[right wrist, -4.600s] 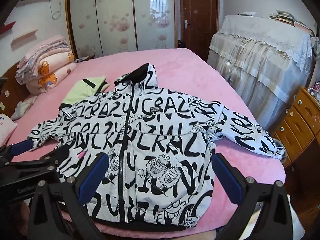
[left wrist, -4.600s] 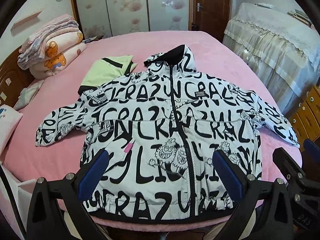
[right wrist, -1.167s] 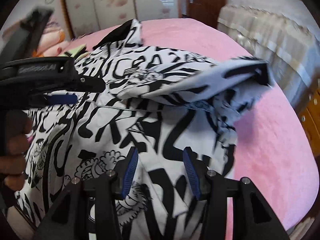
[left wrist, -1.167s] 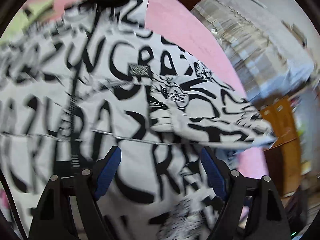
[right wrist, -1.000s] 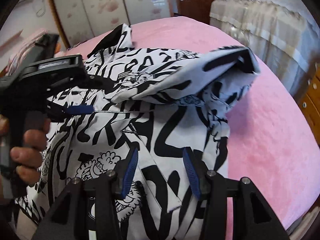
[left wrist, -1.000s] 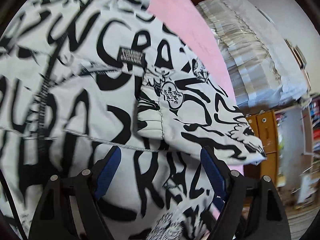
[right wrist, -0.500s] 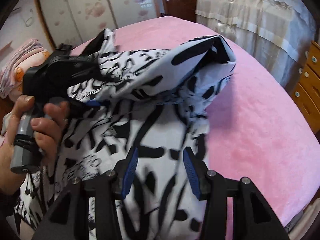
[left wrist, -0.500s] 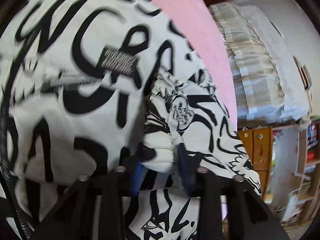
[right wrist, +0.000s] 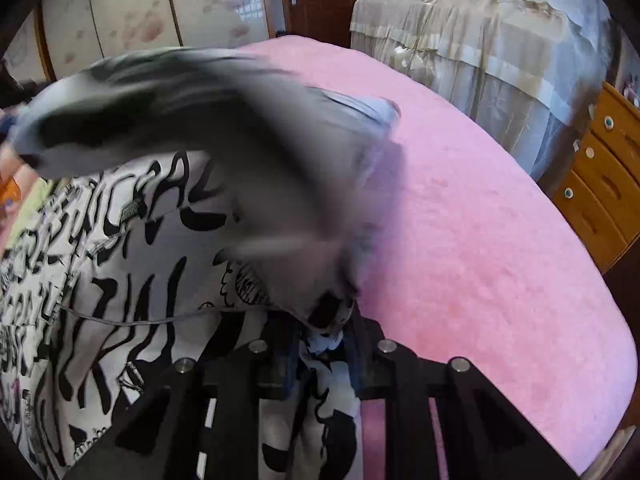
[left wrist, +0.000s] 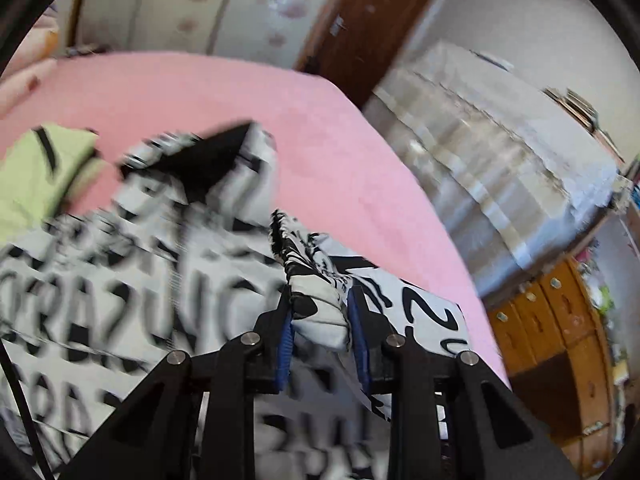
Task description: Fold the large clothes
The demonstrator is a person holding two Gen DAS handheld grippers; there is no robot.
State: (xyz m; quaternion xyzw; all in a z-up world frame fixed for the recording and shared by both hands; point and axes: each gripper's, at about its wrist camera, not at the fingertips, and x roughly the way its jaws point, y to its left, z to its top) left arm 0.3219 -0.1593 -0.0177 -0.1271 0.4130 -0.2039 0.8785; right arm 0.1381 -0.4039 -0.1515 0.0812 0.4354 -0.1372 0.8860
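Observation:
A white jacket (left wrist: 104, 280) with black lettering lies face up on the pink bed (left wrist: 248, 96); its black-lined hood (left wrist: 208, 160) points away from me. My left gripper (left wrist: 318, 312) is shut on a bunched fold of the jacket's right shoulder and sleeve and holds it lifted. My right gripper (right wrist: 324, 336) is shut on the jacket's right side edge lower down. In the right wrist view the lifted sleeve (right wrist: 192, 120) arcs over the jacket body (right wrist: 100, 260), blurred by motion.
A folded light-green garment (left wrist: 32, 176) lies on the bed left of the hood. A cloth-covered cabinet (right wrist: 480, 48) and a wooden drawer chest (right wrist: 600, 184) stand right of the bed. A door (left wrist: 368, 28) and wardrobe panels are behind.
Both grippers have closed on the jacket's right side. The right sleeve has been lifted off the bed and is swinging left over the jacket's front.

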